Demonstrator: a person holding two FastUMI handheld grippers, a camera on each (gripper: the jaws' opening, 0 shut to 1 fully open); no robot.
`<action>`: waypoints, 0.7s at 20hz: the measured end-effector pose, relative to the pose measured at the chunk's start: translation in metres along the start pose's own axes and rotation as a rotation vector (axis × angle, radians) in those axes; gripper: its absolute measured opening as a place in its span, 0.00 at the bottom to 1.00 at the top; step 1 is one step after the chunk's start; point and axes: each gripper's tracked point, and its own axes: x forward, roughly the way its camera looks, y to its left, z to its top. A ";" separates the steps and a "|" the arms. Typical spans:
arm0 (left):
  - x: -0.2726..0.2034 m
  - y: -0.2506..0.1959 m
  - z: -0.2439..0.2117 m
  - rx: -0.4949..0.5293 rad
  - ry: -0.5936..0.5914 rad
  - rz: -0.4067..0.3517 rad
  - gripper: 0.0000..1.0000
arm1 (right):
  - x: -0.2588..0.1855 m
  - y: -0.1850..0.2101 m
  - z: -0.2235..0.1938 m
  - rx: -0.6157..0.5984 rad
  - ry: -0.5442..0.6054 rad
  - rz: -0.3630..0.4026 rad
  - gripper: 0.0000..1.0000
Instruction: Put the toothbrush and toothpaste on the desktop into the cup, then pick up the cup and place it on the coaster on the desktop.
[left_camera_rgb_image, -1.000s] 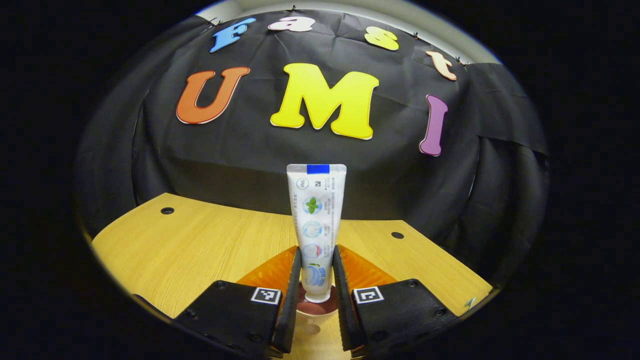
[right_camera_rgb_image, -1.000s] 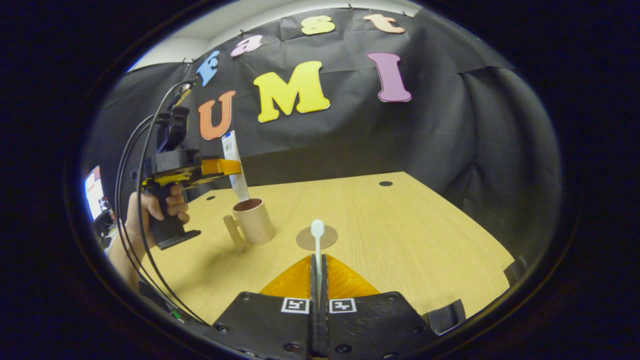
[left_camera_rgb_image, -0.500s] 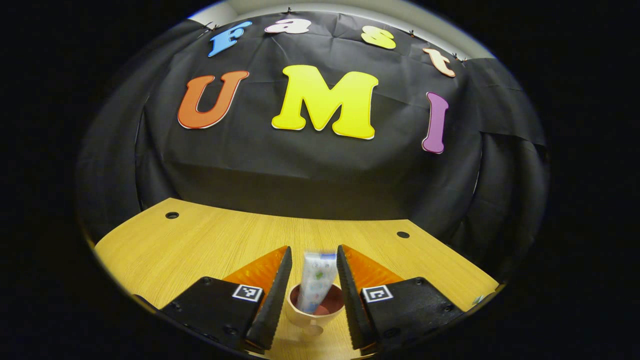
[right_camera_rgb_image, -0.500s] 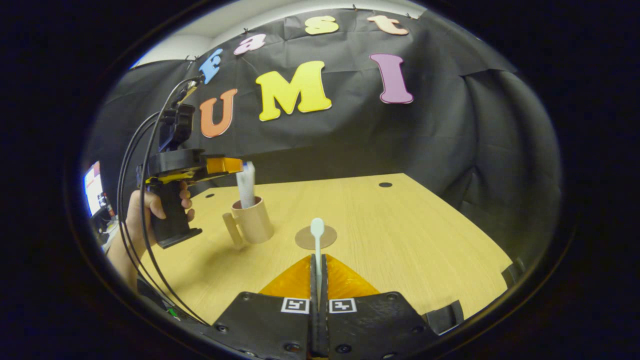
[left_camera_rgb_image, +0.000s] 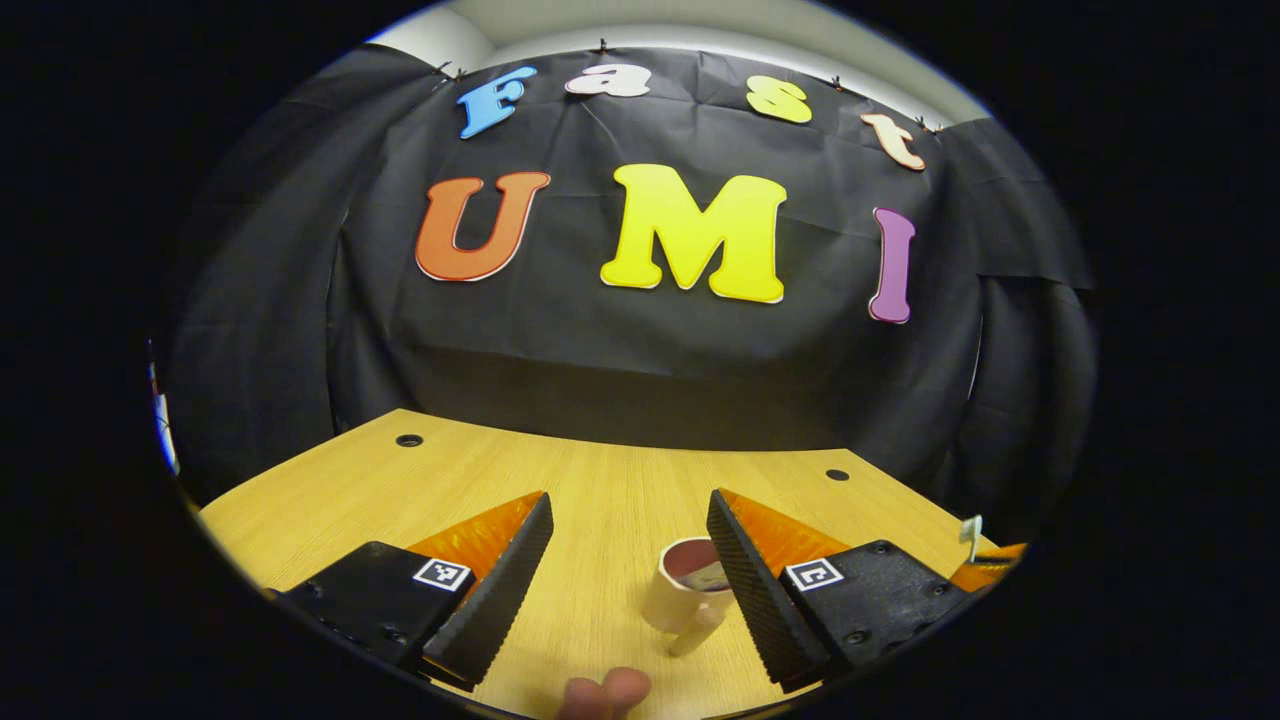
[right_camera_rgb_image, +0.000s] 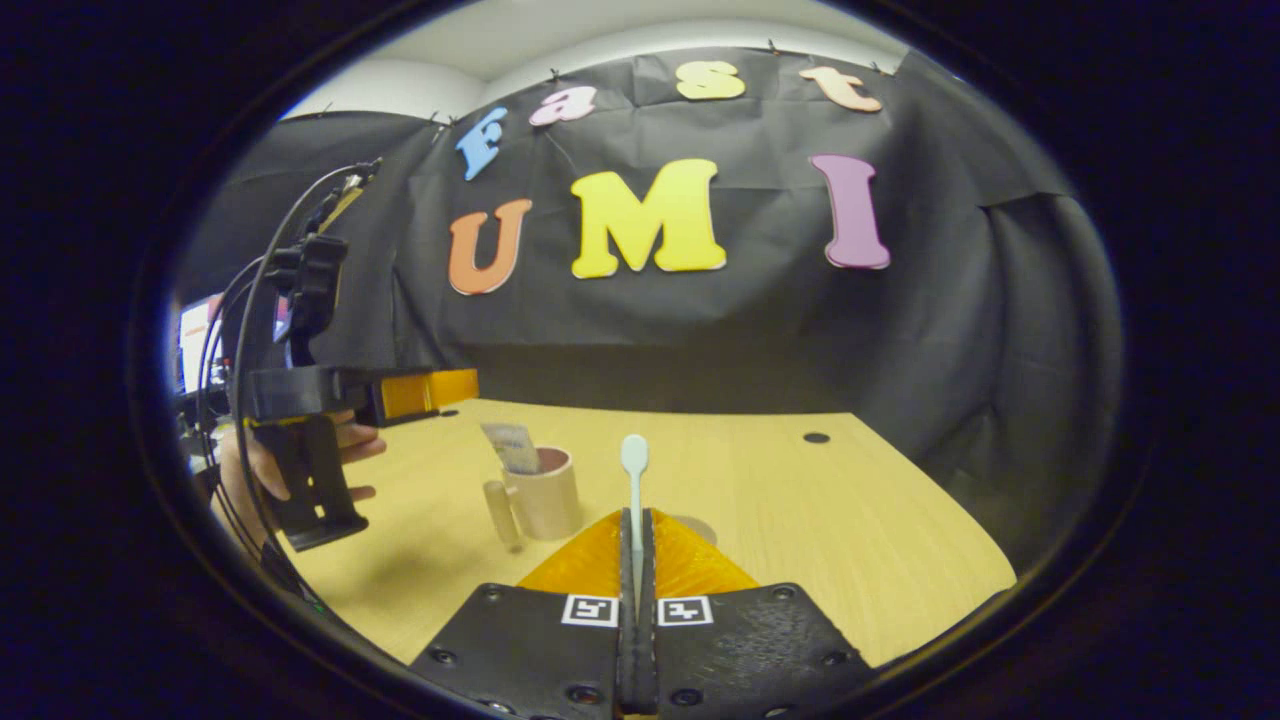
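Across the lower half of both views runs the wooden desk (right_camera_rgb_image: 800, 520), and on it stands the cup (right_camera_rgb_image: 548, 495), at about eight o'clock from the centre of the right gripper view and near five o'clock in the left gripper view, handle turned toward the cameras. A second ago the left gripper (left_camera_rgb_image: 628, 560) held the toothpaste (right_camera_rgb_image: 510, 446) upright above that cup; half a second ago the tube was sliding down between the parting fingers. Now the tube leans inside the cup with its flat end poking over the rim, and the left gripper has pulled back and off to the left, its fingers spread wide with nothing between them. So the toothpaste half of the loading looks done. The coaster (right_camera_rgb_image: 700, 527) lies flat on the desk just right of the cup, partly hidden behind the right gripper (right_camera_rgb_image: 636, 560), with no cup on it. That gripper is clamped tight on the handle of the toothbrush (right_camera_rgb_image: 634, 470), which stands upright with its head at twelve o'clock, still outside the cup.
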 end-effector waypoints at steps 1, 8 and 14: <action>-0.010 0.007 -0.001 -0.005 0.002 0.009 0.98 | 0.012 0.011 0.013 -0.003 -0.033 0.027 0.00; -0.063 0.034 -0.018 -0.017 0.004 0.052 0.98 | 0.109 0.057 0.100 -0.020 -0.272 0.123 0.00; -0.076 0.052 -0.033 -0.015 0.037 0.086 0.99 | 0.169 0.082 0.108 0.050 -0.291 0.205 0.00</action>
